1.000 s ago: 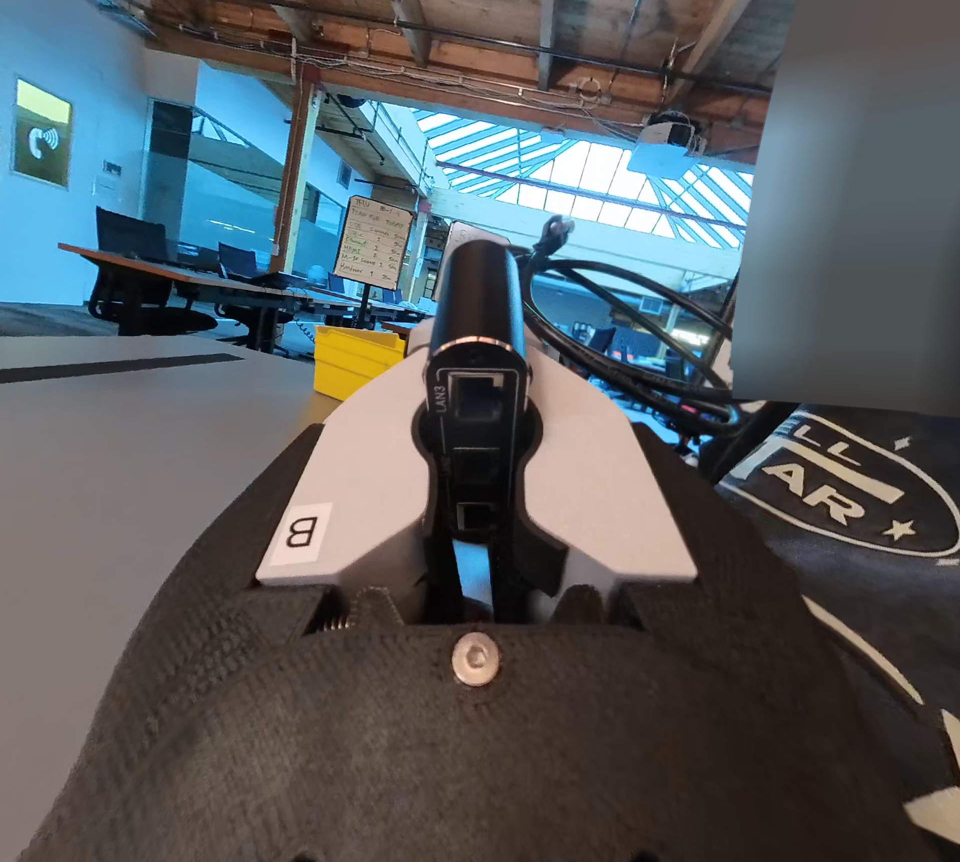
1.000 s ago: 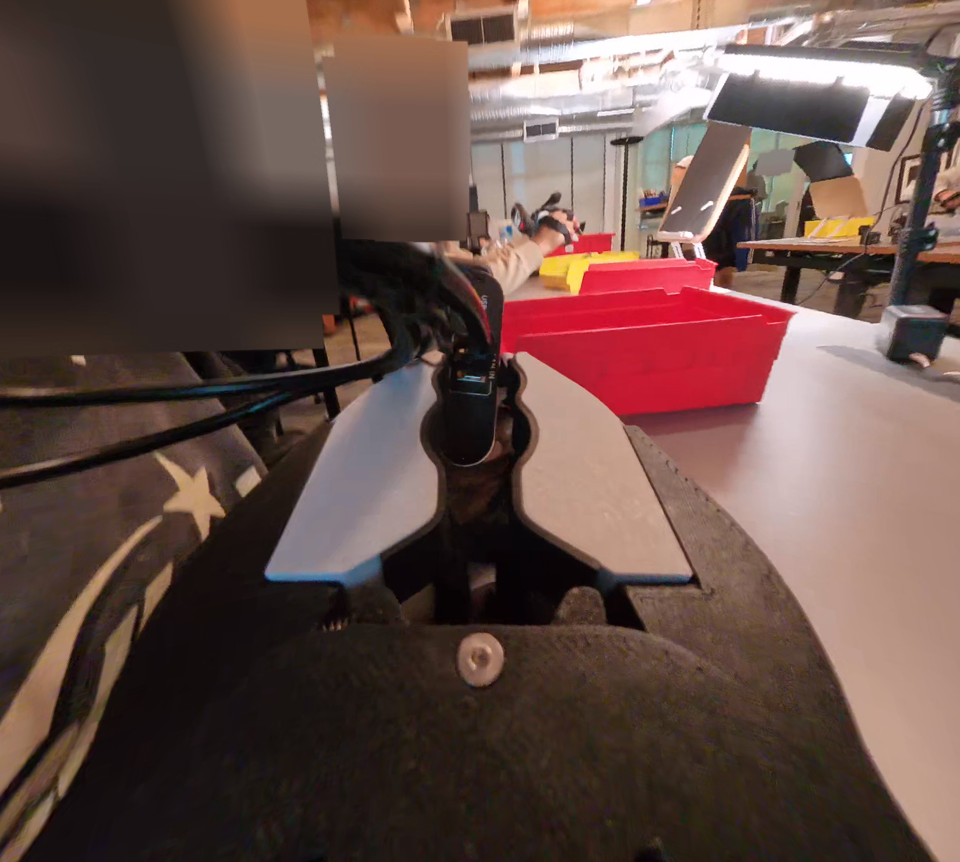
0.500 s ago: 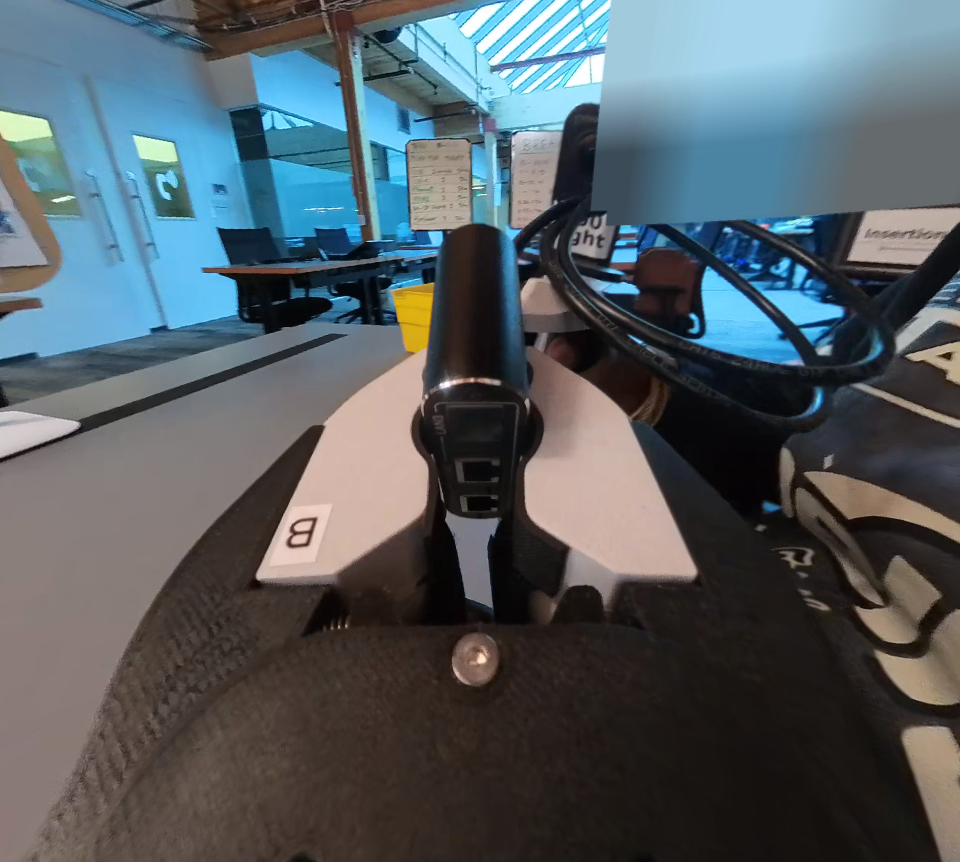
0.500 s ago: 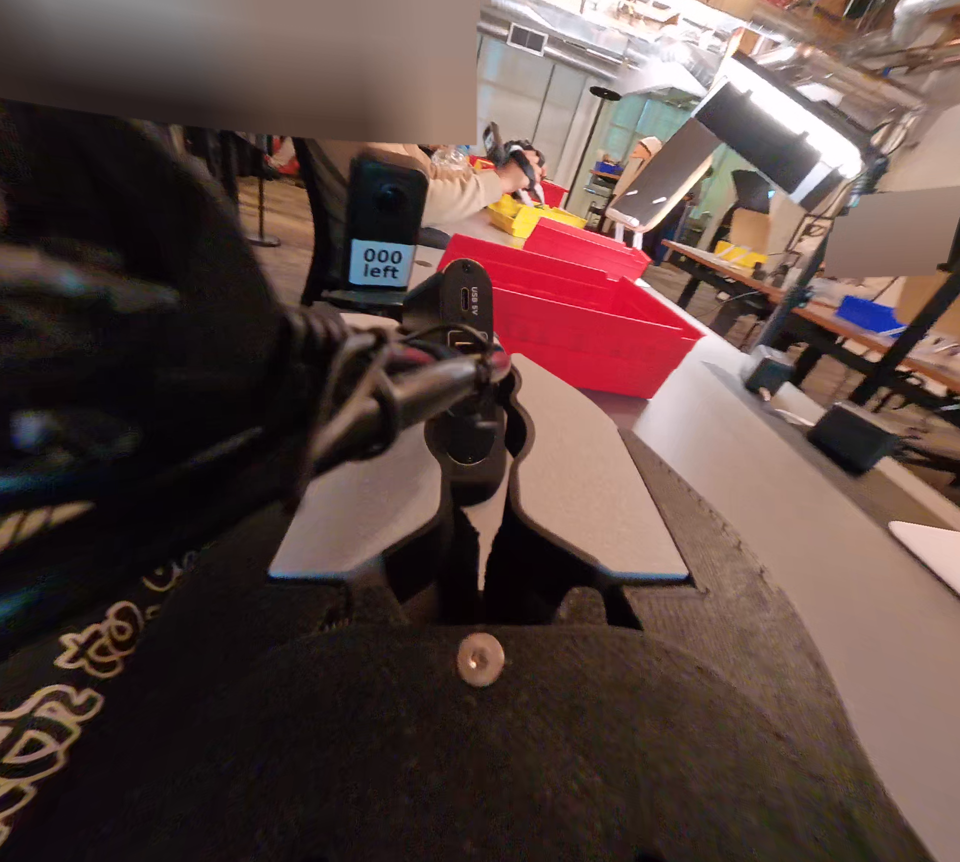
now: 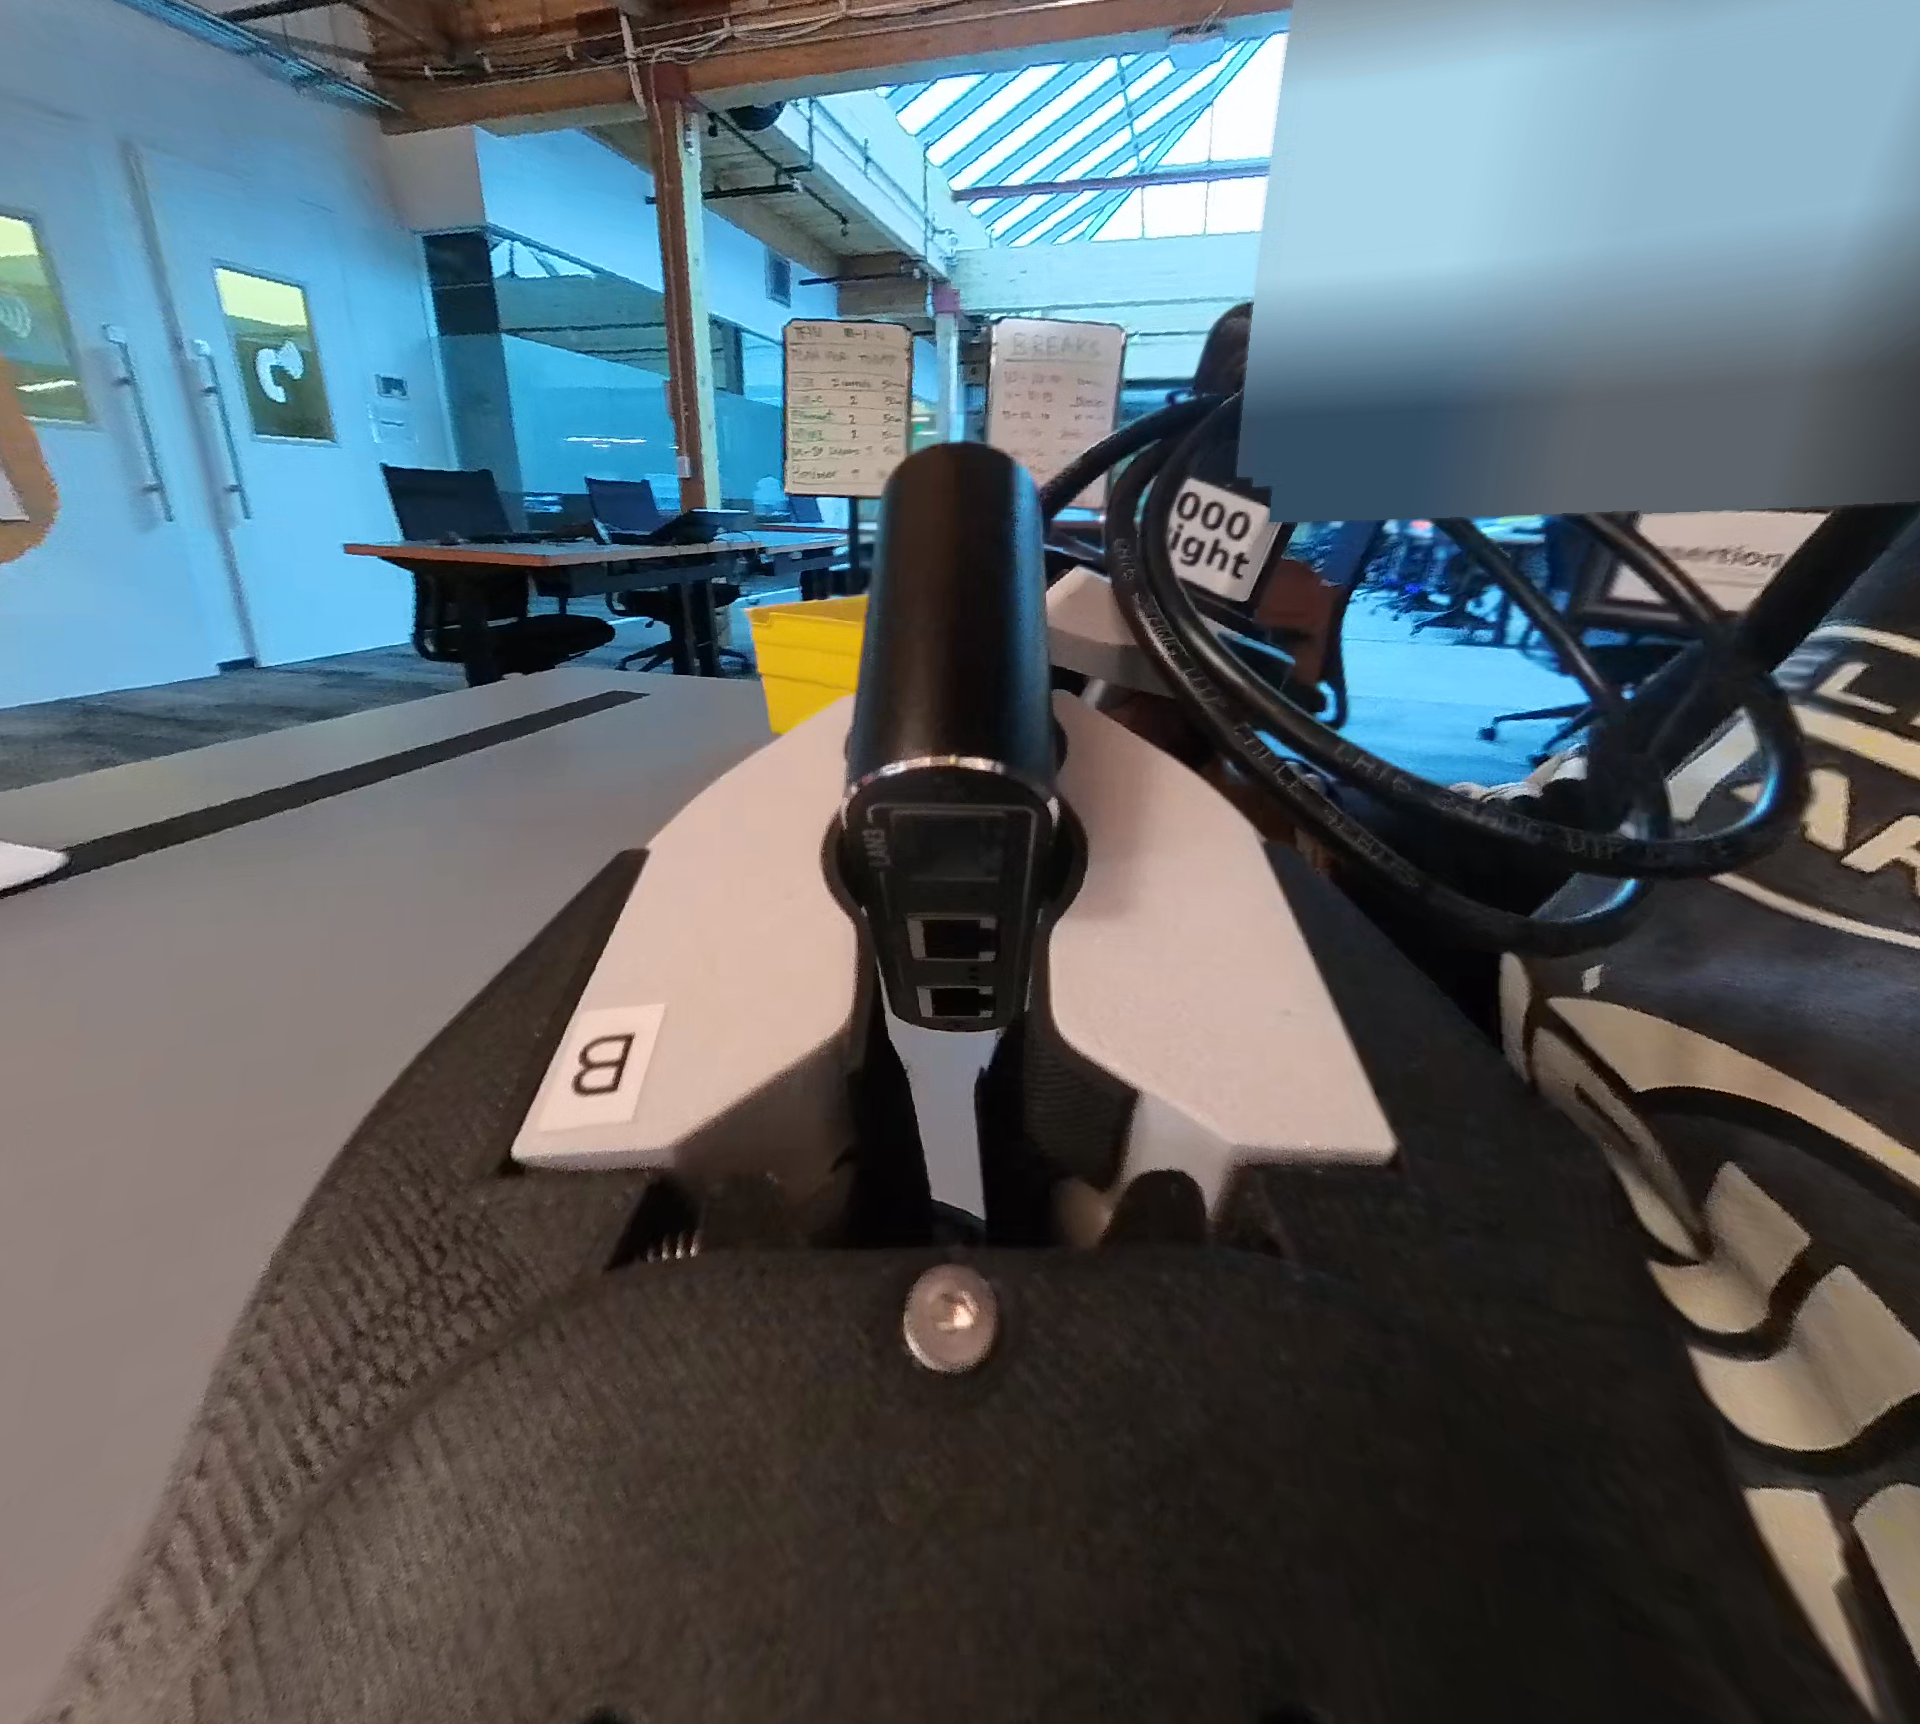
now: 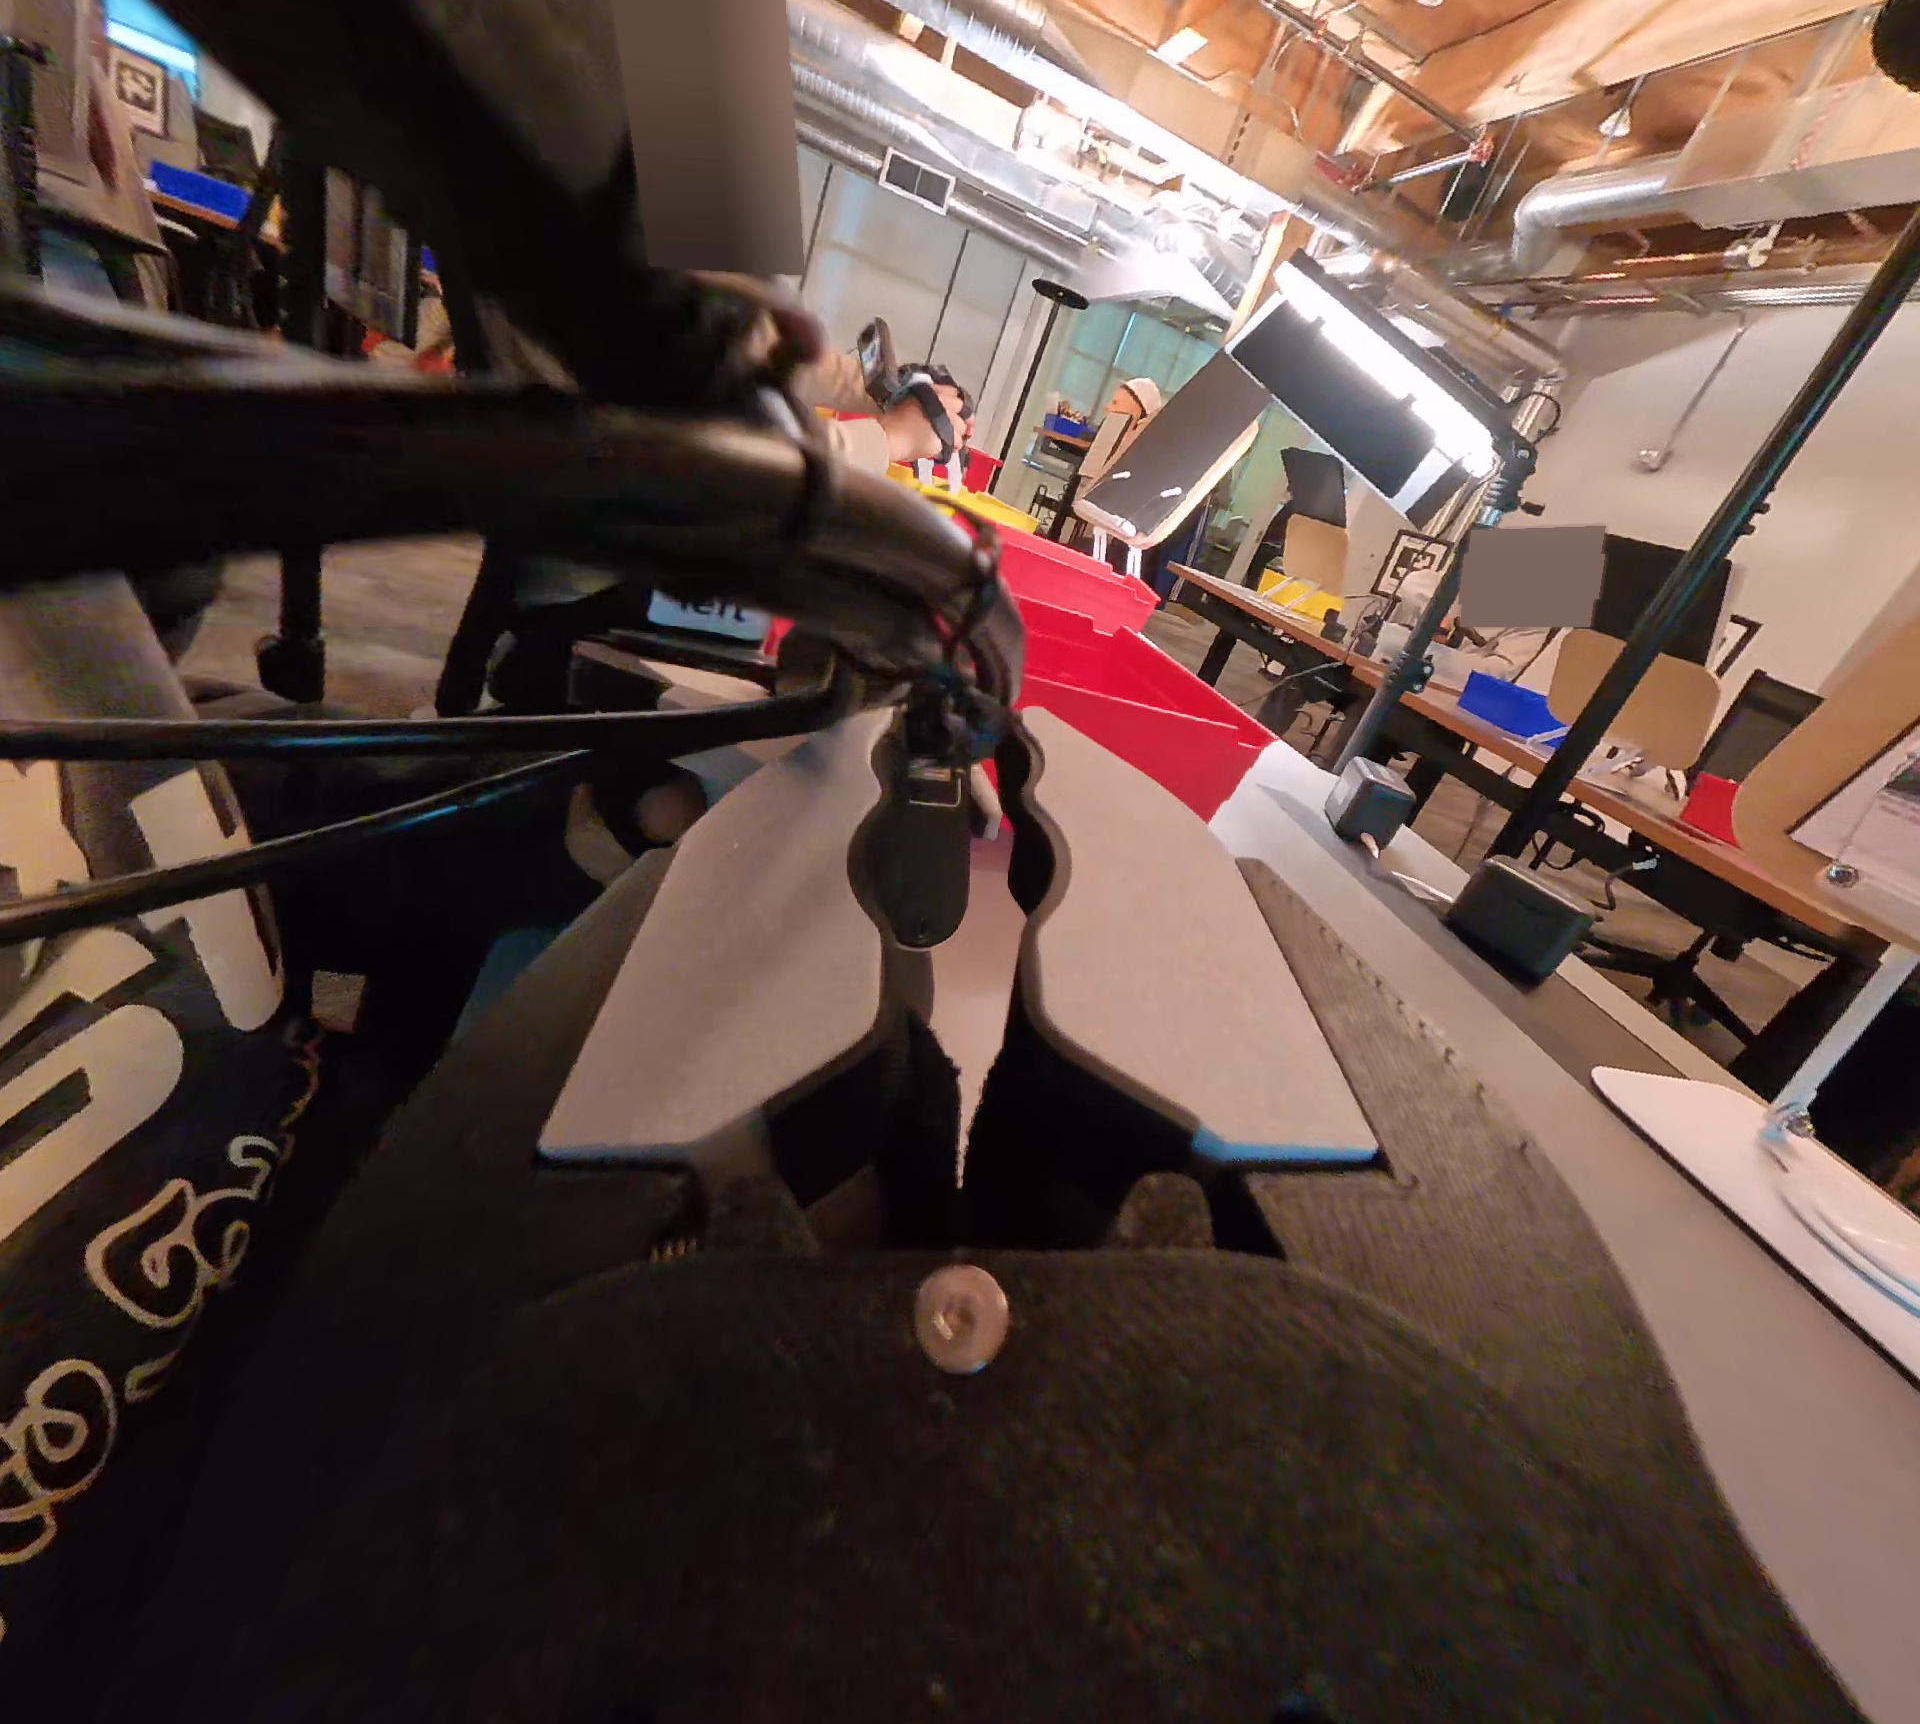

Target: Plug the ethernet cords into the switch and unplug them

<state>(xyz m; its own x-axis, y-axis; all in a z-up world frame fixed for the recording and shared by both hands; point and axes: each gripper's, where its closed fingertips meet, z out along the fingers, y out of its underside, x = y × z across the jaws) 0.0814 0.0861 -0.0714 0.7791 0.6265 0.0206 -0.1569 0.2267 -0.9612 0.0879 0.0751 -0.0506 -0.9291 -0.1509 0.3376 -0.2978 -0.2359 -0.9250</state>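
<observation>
Black switch (image 5: 951, 739) is sitting clamped in my left gripper (image 5: 954, 864); my right gripper (image 6: 940, 853) is pinching its other end (image 6: 925, 864); ethernet cords (image 5: 1351, 791) are looping beside.

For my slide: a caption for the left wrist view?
Left gripper clamps the black switch, ports facing the camera; coiled ethernet cord alongside.

Between the fingers of my left claw (image 5: 951, 801) sits the switch (image 5: 951, 656), its ports facing back at me; the cords (image 5: 1455, 801) loop to its right, with a bin (image 5: 805, 651) just left beyond it. Ahead of my right claw (image 6: 940, 801) the same switch (image 6: 925, 853) lies between the fingers, cords (image 6: 416, 729) trailing left, bins (image 6: 1122, 687) on the table (image 6: 1558, 1186) beyond to the right.
</observation>
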